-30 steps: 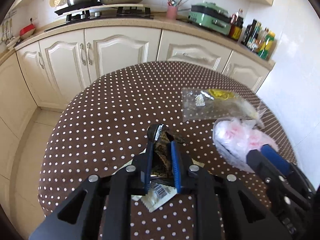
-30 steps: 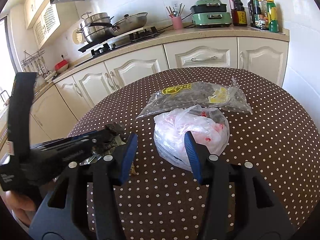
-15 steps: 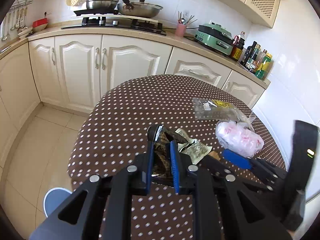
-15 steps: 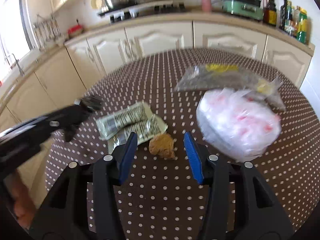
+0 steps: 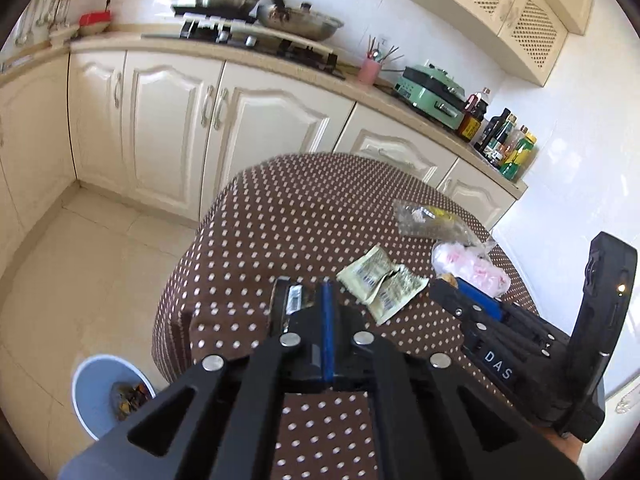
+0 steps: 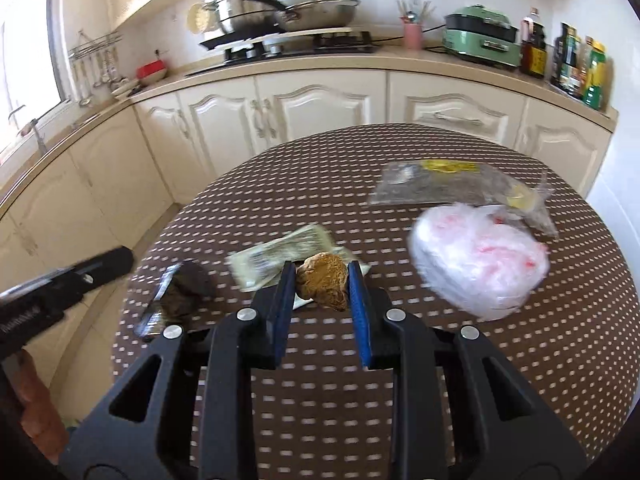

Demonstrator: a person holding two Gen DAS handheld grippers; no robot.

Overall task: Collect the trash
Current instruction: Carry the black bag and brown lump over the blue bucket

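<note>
The left gripper point(image 5: 306, 298), jaws fully closed, pinches a dark crumpled foil wrapper point(image 6: 186, 290) at the counter's point(image 5: 280, 216) near-left edge: light, thin, apparently secure. Rightwards, the right gripper point(image 6: 320, 284) is closing around a brown crumbly food lump point(image 6: 322, 280); it looks brittle, so its broad middle suits a gentle hold.

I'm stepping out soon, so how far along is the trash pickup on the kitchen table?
Done: some trash lies in the blue bin. In hand: the left gripper is shut on a dark wrapper; the right gripper is closing around a brown lump. Left: green wrappers, pink-white bag, clear bag.
</note>
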